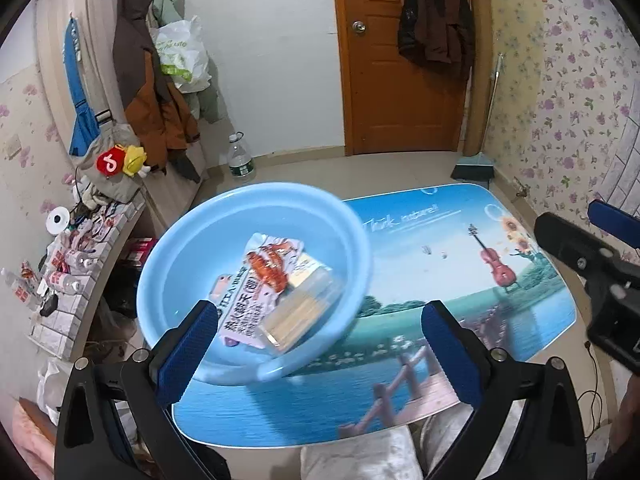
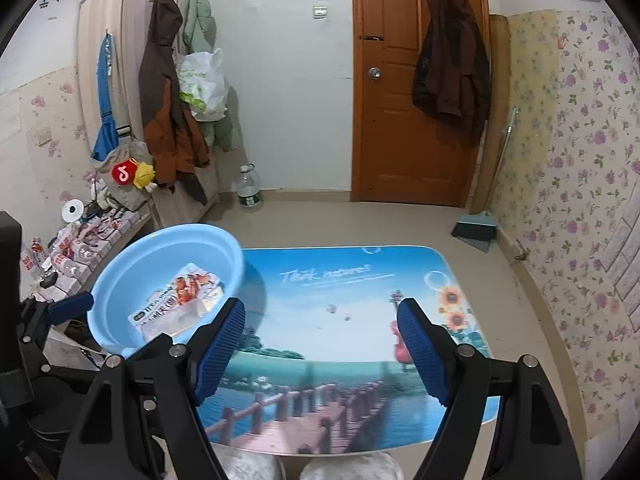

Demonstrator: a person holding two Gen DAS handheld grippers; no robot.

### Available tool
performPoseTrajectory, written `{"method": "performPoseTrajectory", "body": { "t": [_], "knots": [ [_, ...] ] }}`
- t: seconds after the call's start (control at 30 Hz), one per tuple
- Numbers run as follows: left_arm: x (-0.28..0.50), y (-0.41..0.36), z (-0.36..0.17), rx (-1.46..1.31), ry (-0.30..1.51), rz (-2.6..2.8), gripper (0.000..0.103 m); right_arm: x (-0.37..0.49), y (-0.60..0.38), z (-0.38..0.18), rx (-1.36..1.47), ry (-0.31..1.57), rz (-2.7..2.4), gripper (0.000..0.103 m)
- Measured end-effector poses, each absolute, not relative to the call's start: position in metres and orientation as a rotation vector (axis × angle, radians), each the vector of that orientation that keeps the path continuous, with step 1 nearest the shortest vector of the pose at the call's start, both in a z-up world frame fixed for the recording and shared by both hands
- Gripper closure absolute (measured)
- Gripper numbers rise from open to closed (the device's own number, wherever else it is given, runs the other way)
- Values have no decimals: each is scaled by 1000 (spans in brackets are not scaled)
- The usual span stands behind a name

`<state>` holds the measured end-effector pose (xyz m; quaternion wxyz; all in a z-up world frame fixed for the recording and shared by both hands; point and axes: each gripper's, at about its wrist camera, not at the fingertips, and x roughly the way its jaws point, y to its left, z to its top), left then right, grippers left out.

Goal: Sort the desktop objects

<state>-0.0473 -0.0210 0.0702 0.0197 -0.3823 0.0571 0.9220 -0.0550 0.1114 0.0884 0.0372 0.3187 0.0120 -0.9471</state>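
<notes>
Blue landscape print covers the table [image 1: 460, 280] under the spread left gripper [image 1: 320, 344], with the basin [image 1: 192, 264] and snack packet [image 1: 260, 280] ahead-left. Right view: right gripper [image 2: 320, 348] spread above the table, basin ahead-left, brown door [image 2: 404, 120] far ahead.

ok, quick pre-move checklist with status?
1. Left hand-held gripper empty, jaws apart: ok.
2. Right hand-held gripper empty, jaws apart: ok.
3. Snack packet inside blue basin: ok.
4. Clear box of sticks inside basin: ok.
5. Basin fully on the table: not ok, it overhangs the left edge.
6. Loose items left on the tabletop: none visible, ok.
</notes>
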Motion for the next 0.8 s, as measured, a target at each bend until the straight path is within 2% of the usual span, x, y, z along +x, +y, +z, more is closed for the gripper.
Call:
{"method": "performPoseTrajectory", "body": {
  "t": [0.27, 0.43, 0.8],
  "knots": [
    [-64, 10, 86, -1310, 143, 2733, 0, -68, 128, 101, 1103, 210, -2892, 23],
    [-78, 11, 91, -1402, 81, 2679, 0, -76, 137, 114, 1124, 201, -2870, 23],
    [-86, 8, 96, -1424, 108, 2719, 0, -81, 137, 120, 1121, 219, -2871, 23]
  ]
}}
